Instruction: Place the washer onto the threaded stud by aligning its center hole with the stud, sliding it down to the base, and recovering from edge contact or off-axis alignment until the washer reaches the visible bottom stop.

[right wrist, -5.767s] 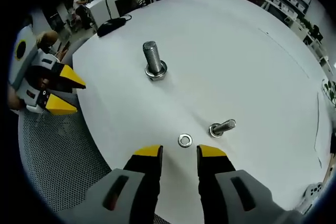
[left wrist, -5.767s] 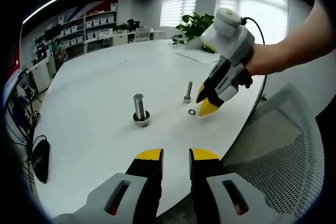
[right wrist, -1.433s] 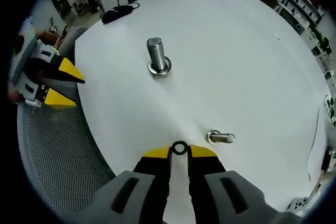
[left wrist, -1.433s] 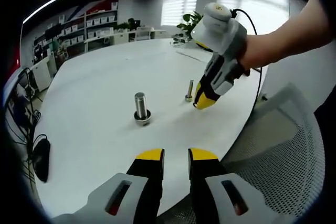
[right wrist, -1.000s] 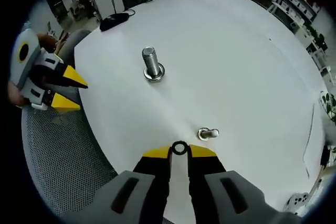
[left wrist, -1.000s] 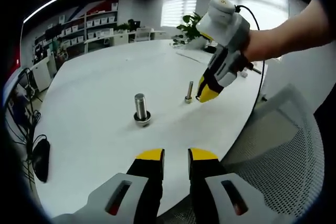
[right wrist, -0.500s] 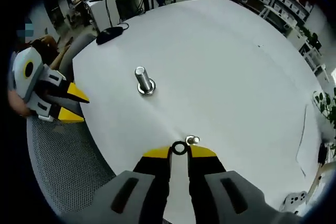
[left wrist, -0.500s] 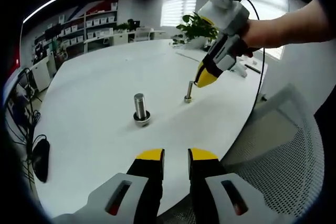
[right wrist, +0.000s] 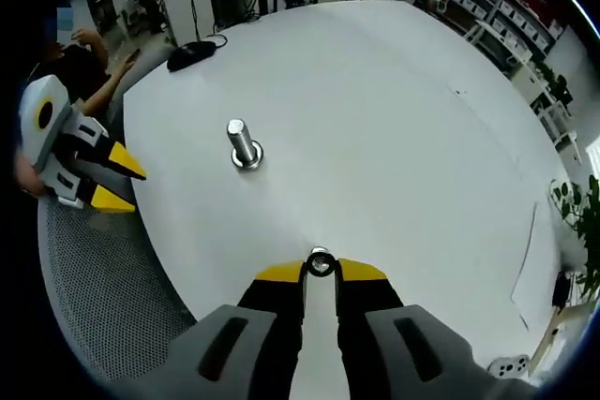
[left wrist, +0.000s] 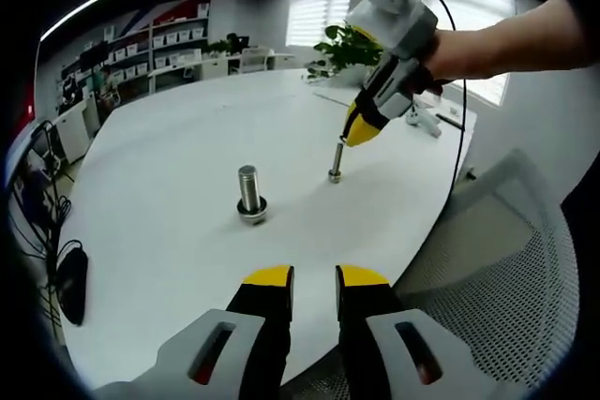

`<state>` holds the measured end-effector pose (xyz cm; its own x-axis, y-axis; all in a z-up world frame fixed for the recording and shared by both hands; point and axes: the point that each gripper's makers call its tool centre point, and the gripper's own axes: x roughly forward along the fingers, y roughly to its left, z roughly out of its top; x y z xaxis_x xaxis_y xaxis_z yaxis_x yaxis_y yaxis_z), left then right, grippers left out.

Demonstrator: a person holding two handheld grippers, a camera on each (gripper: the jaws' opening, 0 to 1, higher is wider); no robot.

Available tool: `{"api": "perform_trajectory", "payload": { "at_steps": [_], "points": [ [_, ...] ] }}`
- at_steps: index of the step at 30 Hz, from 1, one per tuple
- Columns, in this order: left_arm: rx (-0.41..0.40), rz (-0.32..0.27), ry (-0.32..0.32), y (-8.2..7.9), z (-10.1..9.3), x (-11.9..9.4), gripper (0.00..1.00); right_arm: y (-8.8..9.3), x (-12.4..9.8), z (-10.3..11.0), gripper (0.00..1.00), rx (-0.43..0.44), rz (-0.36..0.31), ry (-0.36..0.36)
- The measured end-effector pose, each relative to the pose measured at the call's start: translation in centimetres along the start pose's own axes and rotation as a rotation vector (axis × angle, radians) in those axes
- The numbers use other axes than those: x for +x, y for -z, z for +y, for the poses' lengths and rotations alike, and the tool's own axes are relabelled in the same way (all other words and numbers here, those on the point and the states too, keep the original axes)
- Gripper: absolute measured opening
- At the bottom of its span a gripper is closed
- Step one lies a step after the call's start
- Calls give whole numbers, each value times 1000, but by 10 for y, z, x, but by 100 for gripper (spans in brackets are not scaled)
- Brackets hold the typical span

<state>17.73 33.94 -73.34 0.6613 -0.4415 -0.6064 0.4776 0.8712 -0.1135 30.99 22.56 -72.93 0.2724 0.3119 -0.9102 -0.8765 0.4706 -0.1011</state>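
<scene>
A thin threaded stud (left wrist: 336, 161) stands upright on the white table (left wrist: 169, 138). My right gripper (left wrist: 357, 131) hangs just above its top, tilted, with a hand holding it. In the right gripper view the small metal washer (right wrist: 321, 264) is pinched between the yellow tips of my right gripper (right wrist: 321, 273), and the stud's top seems to sit right behind the washer's hole. A thicker bolt (left wrist: 249, 196) with a washer at its base stands to the left, also the thicker bolt (right wrist: 242, 146). My left gripper (left wrist: 314, 278) hovers off the table's near edge, slightly open, and appears as the left gripper (right wrist: 114, 182).
A black mouse (left wrist: 73, 280) lies at the table's left edge, also the mouse (right wrist: 192, 51). A grey mesh chair (left wrist: 506, 259) stands beside the near edge. A potted plant (left wrist: 352, 42) and papers sit at the far side. A person (right wrist: 80, 58) sits behind the left gripper.
My right gripper picked the washer up off the table, lifted it and carried it over the thin stud. The left gripper has stayed in place.
</scene>
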Motion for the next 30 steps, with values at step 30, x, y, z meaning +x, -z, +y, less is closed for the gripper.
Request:
{"api": "perform_trajectory", "payload": {
  "at_steps": [30],
  "points": [
    [0, -1, -10, 0, 1, -1, 15, 6, 19, -3, 14, -22, 69, -12]
  ]
}}
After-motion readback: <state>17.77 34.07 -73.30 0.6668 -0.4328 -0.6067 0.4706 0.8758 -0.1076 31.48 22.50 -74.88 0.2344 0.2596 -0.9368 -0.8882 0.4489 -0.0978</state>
